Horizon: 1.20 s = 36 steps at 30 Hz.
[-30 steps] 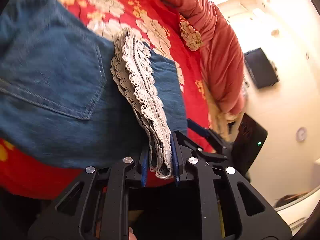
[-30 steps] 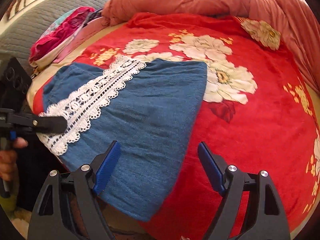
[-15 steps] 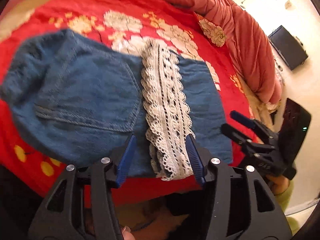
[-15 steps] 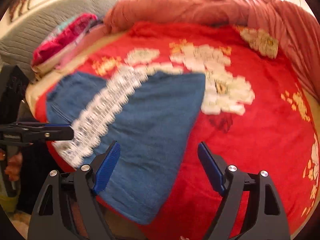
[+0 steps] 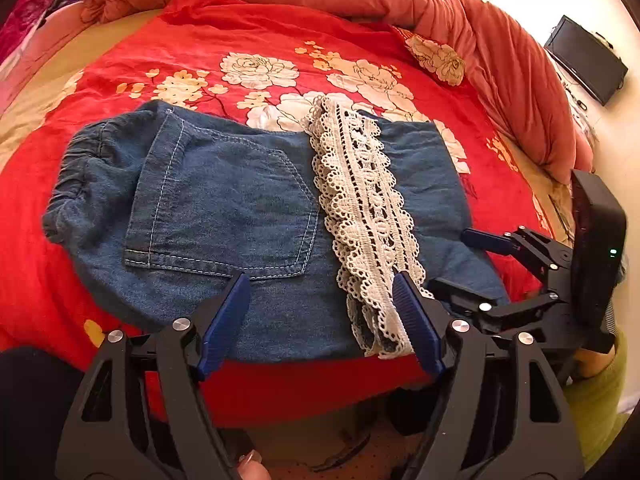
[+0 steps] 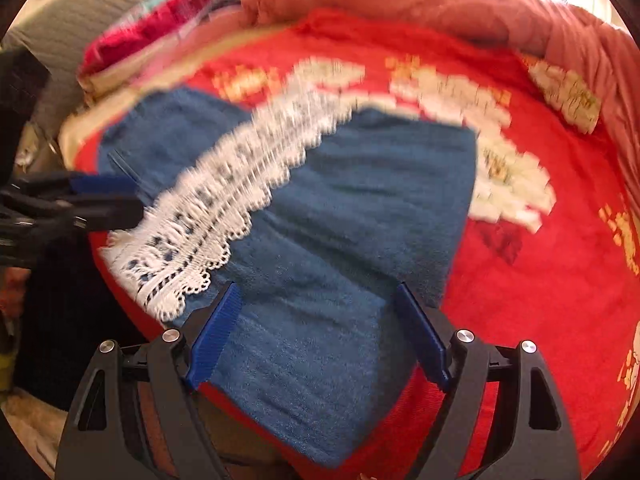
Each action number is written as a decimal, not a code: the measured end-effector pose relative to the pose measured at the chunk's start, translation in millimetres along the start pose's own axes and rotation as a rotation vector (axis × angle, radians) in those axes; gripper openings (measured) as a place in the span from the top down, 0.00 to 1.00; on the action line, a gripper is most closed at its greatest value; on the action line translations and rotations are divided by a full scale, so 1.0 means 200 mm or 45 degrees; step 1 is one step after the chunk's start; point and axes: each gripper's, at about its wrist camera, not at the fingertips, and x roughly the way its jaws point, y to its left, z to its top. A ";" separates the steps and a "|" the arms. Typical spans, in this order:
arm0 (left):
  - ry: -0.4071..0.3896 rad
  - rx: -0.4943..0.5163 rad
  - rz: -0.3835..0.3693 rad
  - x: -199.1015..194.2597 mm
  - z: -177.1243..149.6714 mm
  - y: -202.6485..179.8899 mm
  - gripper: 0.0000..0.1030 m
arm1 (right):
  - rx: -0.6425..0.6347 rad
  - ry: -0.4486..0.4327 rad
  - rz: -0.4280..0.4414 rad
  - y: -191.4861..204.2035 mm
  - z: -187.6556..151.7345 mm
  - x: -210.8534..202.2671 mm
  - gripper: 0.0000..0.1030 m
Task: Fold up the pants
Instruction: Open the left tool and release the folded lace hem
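Blue denim pants lie folded on the red flowered bed, back pocket up, with a white lace hem across them. The pants also show in the right wrist view, blurred, with the lace to their left. My left gripper is open and empty, just above the near edge of the pants. My right gripper is open and empty over the pants' near end; it also shows in the left wrist view. The left gripper appears at the left edge of the right wrist view.
A red flowered blanket covers the bed. A bunched orange-red duvet lies along the far side and right. Folded pink clothes sit at the head end. A black TV hangs on the wall.
My left gripper has let go of the lace hem, opened wide and drawn back. The lace now lies flat on the pants. The right gripper has moved closer over the pants.
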 end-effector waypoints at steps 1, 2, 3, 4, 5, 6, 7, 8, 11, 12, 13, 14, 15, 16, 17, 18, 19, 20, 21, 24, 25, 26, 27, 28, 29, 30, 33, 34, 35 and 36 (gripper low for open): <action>-0.002 0.003 -0.001 0.00 0.00 0.00 0.32 | -0.004 0.003 -0.006 0.01 0.00 0.01 0.23; -0.004 0.008 0.000 0.00 0.00 0.00 0.31 | -0.004 0.002 -0.006 0.01 0.00 0.01 0.23; -0.009 0.018 0.006 -0.01 0.00 -0.01 0.28 | -0.001 0.001 -0.003 0.01 0.00 0.01 0.22; -0.013 0.021 0.011 -0.01 0.00 -0.01 0.25 | 0.002 -0.002 -0.001 0.01 0.00 0.01 0.22; -0.017 0.022 0.012 -0.02 0.00 -0.01 0.23 | 0.006 -0.008 0.002 0.01 0.00 0.00 0.22; -0.023 0.020 0.010 -0.04 0.00 -0.01 0.19 | 0.012 -0.020 0.007 0.00 0.00 -0.01 0.22; -0.032 0.017 0.010 -0.05 0.00 0.00 0.13 | 0.020 -0.036 0.016 0.00 0.00 -0.02 0.19; -0.042 0.014 0.014 -0.07 0.01 0.00 0.10 | 0.043 -0.071 0.047 -0.02 0.00 -0.04 0.16; -0.072 0.005 0.032 -0.13 0.01 0.03 0.09 | 0.140 -0.154 0.102 -0.09 0.01 -0.10 0.13; -0.080 -0.003 0.032 -0.14 0.02 0.04 0.09 | 0.180 -0.179 0.108 -0.12 0.01 -0.11 0.13; -0.092 -0.015 0.031 -0.16 0.02 0.06 0.09 | 0.209 -0.195 0.117 -0.14 0.00 -0.13 0.13; -0.099 -0.023 0.031 -0.17 0.02 0.07 0.09 | 0.266 -0.226 0.140 -0.18 0.00 -0.14 0.13; -0.111 -0.033 0.035 -0.19 0.02 0.10 0.09 | 0.301 -0.245 0.151 -0.20 0.00 -0.15 0.13; -0.117 -0.038 0.042 -0.21 0.02 0.11 0.09 | 0.324 -0.258 0.154 -0.22 -0.01 -0.16 0.10; -0.125 -0.045 0.048 -0.22 0.02 0.13 0.09 | 0.356 -0.279 0.144 -0.24 -0.01 -0.17 0.07; -0.135 -0.059 0.053 -0.24 0.02 0.15 0.09 | 0.376 -0.295 0.133 -0.26 -0.01 -0.18 0.07; -0.139 -0.068 0.054 -0.25 0.02 0.17 0.09 | 0.392 -0.312 0.125 -0.27 -0.01 -0.19 0.07; -0.146 -0.080 0.056 -0.26 0.02 0.19 0.09 | 0.407 -0.336 0.122 -0.28 -0.01 -0.20 0.07; -0.156 -0.088 0.055 -0.28 0.02 0.22 0.09 | 0.417 -0.360 0.120 -0.29 -0.01 -0.21 0.05; -0.193 -0.112 0.094 -0.34 0.03 0.30 0.09 | 0.402 -0.398 0.121 -0.28 0.00 -0.23 0.05; -0.202 -0.123 0.109 -0.35 0.03 0.32 0.09 | 0.392 -0.406 0.113 -0.27 0.01 -0.23 0.05; -0.208 -0.134 0.119 -0.36 0.03 0.35 0.09 | 0.377 -0.404 0.104 -0.26 0.02 -0.23 0.05; -0.215 -0.151 0.130 -0.37 0.03 0.37 0.09 | 0.362 -0.404 0.095 -0.24 0.02 -0.23 0.05; -0.218 -0.166 0.136 -0.37 0.04 0.40 0.09 | 0.354 -0.408 0.090 -0.24 0.03 -0.23 0.05; -0.221 -0.181 0.137 -0.37 0.04 0.42 0.09 | 0.345 -0.408 0.087 -0.22 0.04 -0.23 0.05; -0.220 -0.189 0.132 -0.37 0.04 0.44 0.09 | 0.330 -0.407 0.085 -0.21 0.05 -0.23 0.05; -0.211 -0.207 0.124 -0.35 0.05 0.48 0.09 | 0.313 -0.421 0.079 -0.18 0.08 -0.23 0.05; -0.204 -0.214 0.128 -0.34 0.05 0.49 0.09 | 0.310 -0.422 0.099 -0.17 0.09 -0.23 0.05; -0.195 -0.225 0.129 -0.32 0.06 0.51 0.09 | 0.307 -0.427 0.111 -0.17 0.10 -0.23 0.05; -0.183 -0.242 0.128 -0.30 0.06 0.53 0.09 | 0.300 -0.426 0.119 -0.16 0.11 -0.23 0.05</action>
